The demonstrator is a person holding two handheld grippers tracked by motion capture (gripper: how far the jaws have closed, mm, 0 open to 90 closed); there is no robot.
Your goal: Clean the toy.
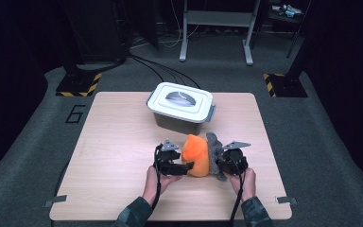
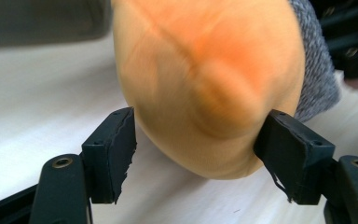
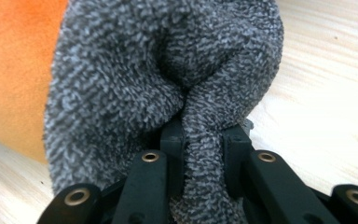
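One sock (image 1: 200, 156), orange with grey cuff, between two grippers | left gripper (image 2: 198, 140): jaws wide, flanking orange toe | right gripper (image 3: 203, 140): clamped on cuff | one lidded bin (image 1: 181, 107) beyond, contents hidden.

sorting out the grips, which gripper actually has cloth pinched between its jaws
The right gripper: its jaws are shut on a fold of the grey cloth. The left gripper stands open around the orange cloth.

On the one pale wooden worktop (image 1: 123, 156): one lidded grey plastic box (image 1: 180, 107) far, one soft orange cloth (image 1: 196, 155) near, one grey knitted cloth (image 1: 213, 152), possibly joined to it, and two black claws: left (image 1: 189, 166), right (image 1: 216, 163).
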